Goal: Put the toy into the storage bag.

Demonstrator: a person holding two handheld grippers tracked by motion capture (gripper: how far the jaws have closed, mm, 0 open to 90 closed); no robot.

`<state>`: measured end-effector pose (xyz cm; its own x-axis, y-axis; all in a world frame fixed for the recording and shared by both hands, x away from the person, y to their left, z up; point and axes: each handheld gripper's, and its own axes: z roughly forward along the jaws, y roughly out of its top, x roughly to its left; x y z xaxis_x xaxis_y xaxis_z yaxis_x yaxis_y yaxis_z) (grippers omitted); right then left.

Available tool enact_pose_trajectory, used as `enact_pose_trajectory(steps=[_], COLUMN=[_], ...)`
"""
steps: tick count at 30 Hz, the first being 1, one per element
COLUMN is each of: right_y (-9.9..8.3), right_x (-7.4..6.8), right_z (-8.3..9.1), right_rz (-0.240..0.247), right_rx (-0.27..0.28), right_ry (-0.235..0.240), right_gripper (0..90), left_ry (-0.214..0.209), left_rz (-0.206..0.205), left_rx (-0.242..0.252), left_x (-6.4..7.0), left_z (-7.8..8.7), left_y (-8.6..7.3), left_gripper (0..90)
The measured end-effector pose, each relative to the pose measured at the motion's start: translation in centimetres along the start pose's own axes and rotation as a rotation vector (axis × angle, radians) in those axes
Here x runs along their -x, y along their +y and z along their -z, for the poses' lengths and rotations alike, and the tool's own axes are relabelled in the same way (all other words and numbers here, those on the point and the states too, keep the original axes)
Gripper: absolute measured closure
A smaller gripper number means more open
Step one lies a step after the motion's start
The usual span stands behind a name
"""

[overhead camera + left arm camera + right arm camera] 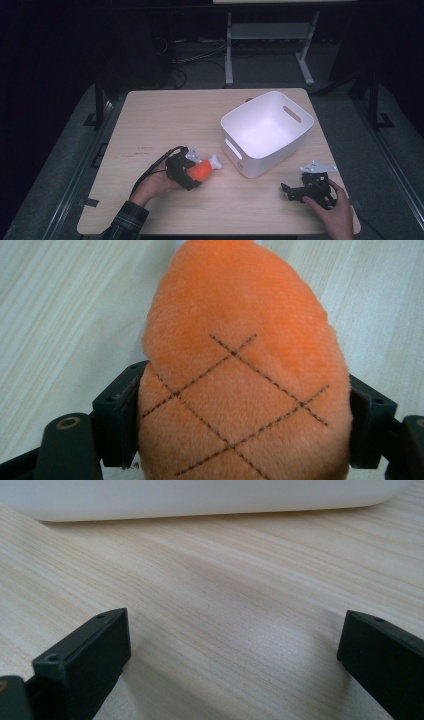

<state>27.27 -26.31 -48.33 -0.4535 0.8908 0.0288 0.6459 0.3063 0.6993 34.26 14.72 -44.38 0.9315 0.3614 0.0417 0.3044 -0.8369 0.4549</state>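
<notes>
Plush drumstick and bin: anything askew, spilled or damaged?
Nothing stands out. The plush drumstick sits squarely between the left gripper jaws, the white bin stands upright, and the right gripper is open over bare table.

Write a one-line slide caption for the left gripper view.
Left claw clamped on both sides of an orange plush drumstick with stitched crosshatching, above the light wooden table.

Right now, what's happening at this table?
A person works with two handheld grippers. The left gripper is shut on an orange plush drumstick lying on the wooden table, beside a white bin. The right gripper rests open on the table near the bin, holding nothing.
</notes>
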Motion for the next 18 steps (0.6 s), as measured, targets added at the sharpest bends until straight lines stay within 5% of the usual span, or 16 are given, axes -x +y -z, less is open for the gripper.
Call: enact_pose_trajectory(steps=[18], right_y=[0.0], right_x=[0.0], right_z=[0.0], right_rz=[0.000], right_rx=[0.000], right_ry=[0.000], right_gripper=[0.2], left_ry=[-0.028], left_rz=[0.034], left_rx=[0.086], left_x=[-0.2], left_z=[1.9], left_y=[0.0], left_gripper=[21.2])
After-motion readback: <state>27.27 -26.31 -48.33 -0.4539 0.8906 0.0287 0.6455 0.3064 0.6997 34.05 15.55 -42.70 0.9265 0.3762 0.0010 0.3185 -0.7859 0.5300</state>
